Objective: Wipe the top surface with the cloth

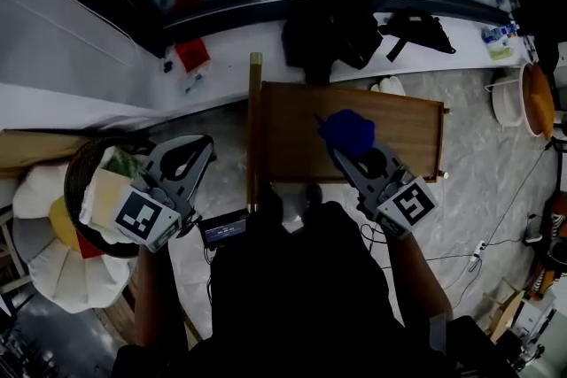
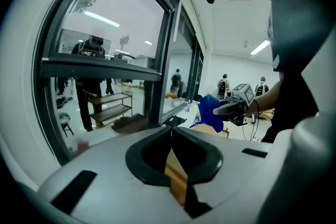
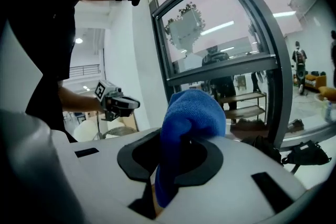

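In the head view a brown wooden top (image 1: pixel 403 130) lies ahead of me. My right gripper (image 1: pixel 351 150) hangs over its left part, shut on a bunched blue cloth (image 1: pixel 347 130). The right gripper view shows the cloth (image 3: pixel 190 119) pinched between the jaws and bulging above them. My left gripper (image 1: pixel 198 148) is held off to the left of the wooden top, above the floor; its jaws meet with nothing between them (image 2: pixel 170 132). From the left gripper view the cloth (image 2: pixel 210 113) shows in the distance.
A dark round basket (image 1: pixel 81 165) with papers stands at the left beside pale cushions. A black bag (image 1: pixel 330 38) lies on the white ledge behind the wooden top. A white bowl (image 1: pixel 505 102) and cables are on the floor to the right.
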{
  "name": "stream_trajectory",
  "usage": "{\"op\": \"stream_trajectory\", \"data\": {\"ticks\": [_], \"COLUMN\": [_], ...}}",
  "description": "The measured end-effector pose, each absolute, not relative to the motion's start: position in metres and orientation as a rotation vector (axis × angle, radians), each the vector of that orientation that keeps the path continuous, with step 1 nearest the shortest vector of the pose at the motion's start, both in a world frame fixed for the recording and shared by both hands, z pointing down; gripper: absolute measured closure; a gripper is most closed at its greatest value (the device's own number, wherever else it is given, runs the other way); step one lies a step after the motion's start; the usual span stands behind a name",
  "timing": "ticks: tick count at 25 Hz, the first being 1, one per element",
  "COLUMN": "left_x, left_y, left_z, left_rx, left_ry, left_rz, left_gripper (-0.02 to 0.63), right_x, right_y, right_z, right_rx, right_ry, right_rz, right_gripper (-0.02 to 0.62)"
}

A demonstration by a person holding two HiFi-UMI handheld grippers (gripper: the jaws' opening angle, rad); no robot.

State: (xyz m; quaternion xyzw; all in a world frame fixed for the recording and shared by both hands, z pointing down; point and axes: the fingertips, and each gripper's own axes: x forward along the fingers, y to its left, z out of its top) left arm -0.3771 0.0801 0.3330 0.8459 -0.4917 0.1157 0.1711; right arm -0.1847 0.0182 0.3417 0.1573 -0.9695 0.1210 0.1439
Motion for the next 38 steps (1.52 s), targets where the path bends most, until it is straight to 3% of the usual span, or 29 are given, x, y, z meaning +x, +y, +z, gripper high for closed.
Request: {"op": "stream_trajectory", "data": {"ticks": [9, 21, 29, 38], "left_x": [-0.361, -0.338, -0.341, -0.339], "left_y": [0.017, -0.057, -0.069, -0.066], "left_z": [0.388, 0.472, 0.504, 0.503], "left_rx": [2.464, 2.415, 2.378, 2.383], "left_ry": [-1.206, -1.033, -0.998, -0.981], "left_rz": [0.541, 0.78, 1.008, 1.023], "left_gripper": [0.595, 0.596, 0.596, 0.595], "right_x": [-0.231, -0.31, -0.322, -0.321], "right_y": [-0.029, -0.071, -0.077, -0.067], "right_z": [0.41, 0.564, 0.618, 0.634], "right_rx": [0.371, -0.018, -0.069, -0.092], "right_ry": [-2.681, -2.383, -2.273, -2.224], "right_rz": [0.257, -0.059, -0.011, 0.054], "right_gripper": [0.529, 0.529, 0.529, 0.529]}}
